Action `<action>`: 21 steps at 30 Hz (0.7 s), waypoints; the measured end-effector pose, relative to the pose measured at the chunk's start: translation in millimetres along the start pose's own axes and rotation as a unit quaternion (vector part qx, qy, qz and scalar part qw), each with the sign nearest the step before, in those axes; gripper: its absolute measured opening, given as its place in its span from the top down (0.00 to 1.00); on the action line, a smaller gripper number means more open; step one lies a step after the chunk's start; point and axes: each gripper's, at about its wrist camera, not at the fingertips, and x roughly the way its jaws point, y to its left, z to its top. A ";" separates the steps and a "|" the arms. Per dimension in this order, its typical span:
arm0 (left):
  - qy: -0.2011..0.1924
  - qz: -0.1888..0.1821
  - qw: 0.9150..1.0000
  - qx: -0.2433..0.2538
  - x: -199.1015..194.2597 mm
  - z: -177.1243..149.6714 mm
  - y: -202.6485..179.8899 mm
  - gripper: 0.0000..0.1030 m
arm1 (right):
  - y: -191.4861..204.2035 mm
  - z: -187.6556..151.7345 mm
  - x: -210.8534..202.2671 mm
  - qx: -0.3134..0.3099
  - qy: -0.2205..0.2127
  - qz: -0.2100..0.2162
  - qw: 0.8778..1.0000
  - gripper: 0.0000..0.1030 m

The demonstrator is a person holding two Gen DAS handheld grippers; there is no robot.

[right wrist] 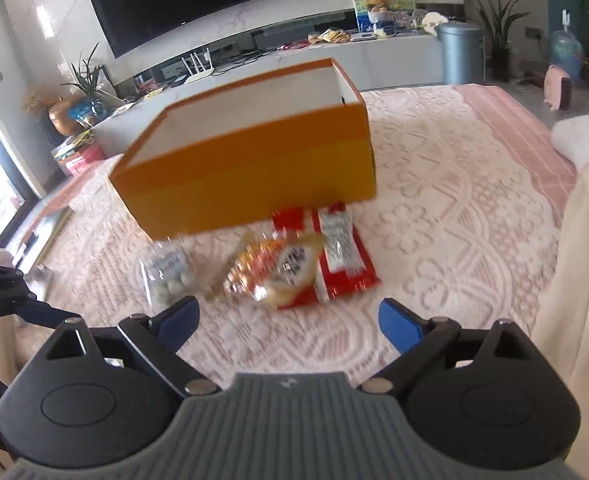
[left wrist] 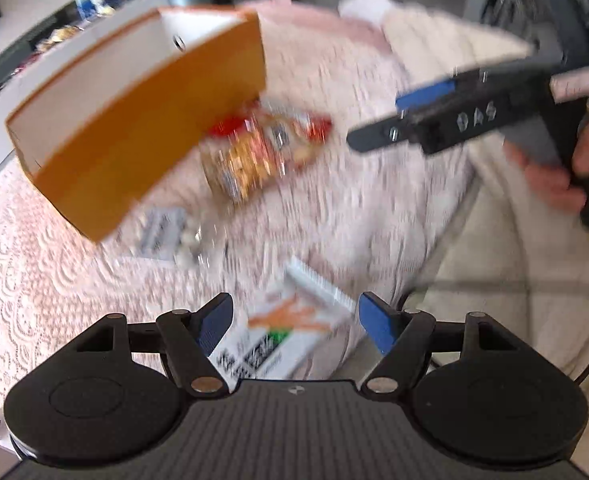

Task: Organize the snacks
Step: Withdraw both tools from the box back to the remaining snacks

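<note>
Pink patterned bedspread (right wrist: 454,208) bears an orange box (right wrist: 250,176) and blurred, unreadable snack packets (right wrist: 294,268); both hand-held grippers (left wrist: 294,320) (right wrist: 288,320) gape, released.

Pink lace-patterned bedspread (right wrist: 434,208) carries an orange box (right wrist: 254,168), a red packet (right wrist: 346,268), an orange snack bag (right wrist: 274,272) and a clear candy bag (right wrist: 170,280)

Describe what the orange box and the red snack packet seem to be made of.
Orange box: probably cardboard, matte orange outside, plain white inside, with thin straight walls. Red snack packet: likely plastic film, glossy, with bright glare streaks and crinkles.
</note>
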 end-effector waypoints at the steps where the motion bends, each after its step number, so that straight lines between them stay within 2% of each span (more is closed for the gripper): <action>1: 0.012 0.006 1.000 0.013 4.7 -6.6 -3.9 0.18 | 0.1 -5.9 1.8 -0.003 0.002 0.000 1.000 0.09; 7: 0.078 0.040 0.994 0.070 46.8 -20.7 -4.7 0.19 | -0.8 -20.4 15.6 -0.024 0.000 0.000 1.000 0.09; 9: 0.093 0.036 0.992 0.077 55.1 -24.6 -2.3 0.19 | -2.6 -21.2 18.4 -0.023 0.003 0.001 1.000 0.09; 16: 0.102 0.019 0.992 0.071 69.6 -16.4 11.2 0.16 | -4.5 -25.3 30.3 -0.015 0.021 0.006 1.000 0.09; 18: 0.104 0.014 0.992 0.065 73.8 -15.9 13.4 0.11 | -1.8 -26.0 32.7 -0.021 0.023 0.007 0.999 0.09; 21: 0.100 0.013 0.993 0.059 77.6 -13.5 12.4 0.08 | 2.5 -27.9 35.0 -0.034 0.025 0.007 0.999 0.09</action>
